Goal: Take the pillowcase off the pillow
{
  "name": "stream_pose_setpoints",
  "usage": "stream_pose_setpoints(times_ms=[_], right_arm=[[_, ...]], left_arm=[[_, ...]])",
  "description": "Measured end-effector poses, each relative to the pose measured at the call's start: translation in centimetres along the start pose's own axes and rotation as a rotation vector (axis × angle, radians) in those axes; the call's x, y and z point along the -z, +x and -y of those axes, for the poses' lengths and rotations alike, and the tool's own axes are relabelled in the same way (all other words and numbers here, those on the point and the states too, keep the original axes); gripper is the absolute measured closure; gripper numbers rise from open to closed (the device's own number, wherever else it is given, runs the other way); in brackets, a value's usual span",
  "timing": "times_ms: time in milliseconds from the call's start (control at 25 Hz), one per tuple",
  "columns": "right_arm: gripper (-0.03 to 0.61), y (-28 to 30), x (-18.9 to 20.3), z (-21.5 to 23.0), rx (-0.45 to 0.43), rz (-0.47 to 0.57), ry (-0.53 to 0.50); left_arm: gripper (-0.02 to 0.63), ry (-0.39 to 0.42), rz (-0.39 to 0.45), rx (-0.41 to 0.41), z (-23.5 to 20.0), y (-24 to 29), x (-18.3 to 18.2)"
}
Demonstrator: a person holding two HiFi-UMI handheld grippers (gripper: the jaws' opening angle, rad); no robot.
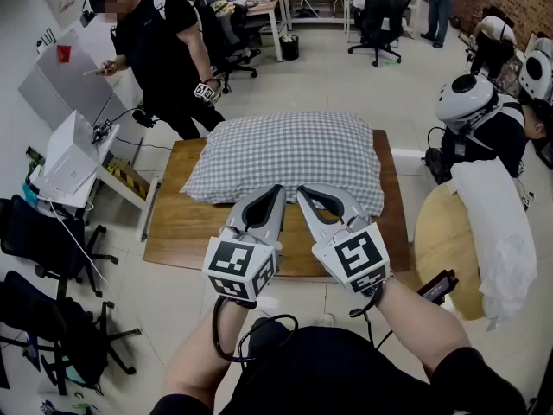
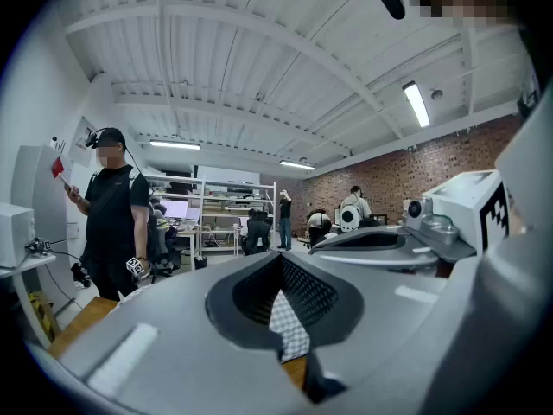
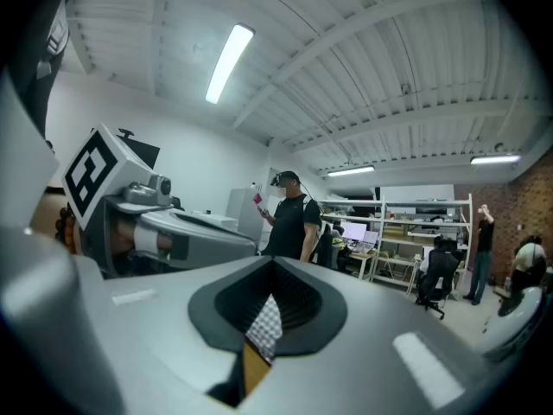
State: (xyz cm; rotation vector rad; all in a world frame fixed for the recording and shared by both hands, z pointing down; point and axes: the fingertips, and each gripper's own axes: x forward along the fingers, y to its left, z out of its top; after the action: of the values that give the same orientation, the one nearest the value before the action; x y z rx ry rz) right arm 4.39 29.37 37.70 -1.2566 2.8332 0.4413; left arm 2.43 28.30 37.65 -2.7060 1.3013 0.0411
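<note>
A pillow in a grey-and-white checked pillowcase point(image 1: 289, 158) lies on a low wooden table point(image 1: 177, 227). My two grippers are held side by side, level, with their tips at the pillow's near edge. The left gripper point(image 1: 276, 188) is shut with nothing between its pads. The right gripper point(image 1: 304, 191) is shut too and holds nothing. In the left gripper view the shut left gripper point(image 2: 281, 262) shows a strip of checked pillowcase point(image 2: 289, 322) below its tips. The right gripper view shows the same past the right gripper point(image 3: 275, 266): checked pillowcase point(image 3: 263, 325) over the wooden table point(image 3: 252, 366).
A person in black point(image 1: 160, 50) stands at the table's far left corner. A white box on a stand point(image 1: 69, 158) and black office chairs point(image 1: 43, 240) are at the left. At the right a round wooden table point(image 1: 441, 240) carries a white cloth point(image 1: 501, 232), with a helmeted person point(image 1: 484, 119) behind.
</note>
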Motion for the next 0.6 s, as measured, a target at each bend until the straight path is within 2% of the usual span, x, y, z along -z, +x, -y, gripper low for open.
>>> stream_pose_setpoints(times_ms=[400, 600], right_arm=[[0.577, 2.8, 2.4, 2.2, 0.009, -0.036, 0.018], [0.577, 5.9, 3.7, 4.2, 0.037, -0.068, 0.035]], left_arm=[[0.609, 0.011, -0.018, -0.063, -4.3, 2.1, 0.9], [0.559, -0.005, -0.044, -0.067, -8.5, 3.5, 2.1]])
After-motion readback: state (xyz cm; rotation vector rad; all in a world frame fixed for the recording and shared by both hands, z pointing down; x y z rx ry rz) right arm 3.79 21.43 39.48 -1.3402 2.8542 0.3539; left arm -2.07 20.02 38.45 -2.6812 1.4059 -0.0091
